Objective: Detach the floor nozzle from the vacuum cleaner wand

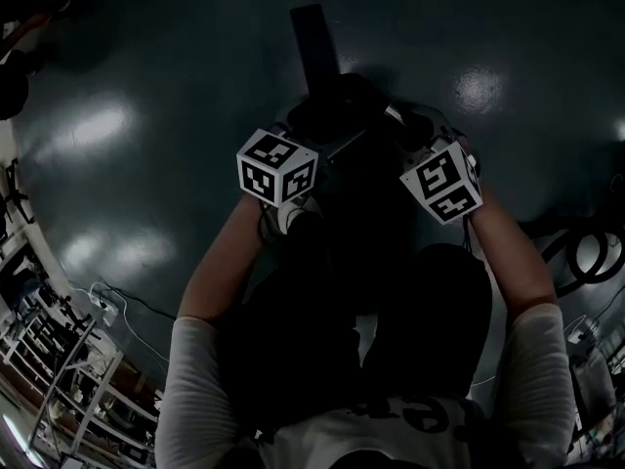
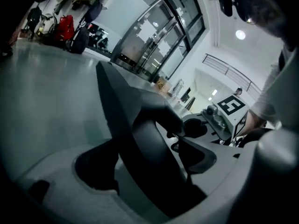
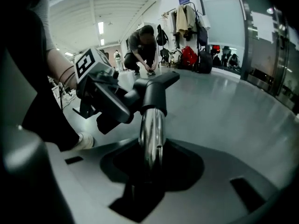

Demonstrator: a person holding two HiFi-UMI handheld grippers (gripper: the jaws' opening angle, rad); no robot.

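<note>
Nearest the head camera, two forearms (image 1: 220,262) are stretched down and away toward the marker cubes (image 1: 278,169) of the grippers. Beyond the cubes, at the far end, the dark nozzle (image 1: 314,42) lies on the glossy floor (image 1: 146,96).

The left gripper (image 2: 156,171) is clenched on the nozzle's black curved neck (image 2: 149,139), which fills the gap between its jaws. The right gripper (image 3: 150,160) is clamped round the chrome wand (image 3: 152,129), just near of the point where the metal enters the neck. The two grippers are set close together, one on each side of the joint, left and right of the wand's line.

Both holds appear to be made, and the joint is not yet parted: in the right gripper view the wand is seated in the neck with no gap showing. The step in hand is judged to be the separation itself.

For the next move, the nozzle would probably have to be held steady by the left gripper while the wand is drawn straight back along its own line by the right. A slight twist may be needed. No release catch can be made out in the dim views, so whether one must be pressed cannot be told. The polished tube is likely to slip unless it is gripped firmly.

Far off, a crouching person (image 3: 142,43) is seen.
</note>
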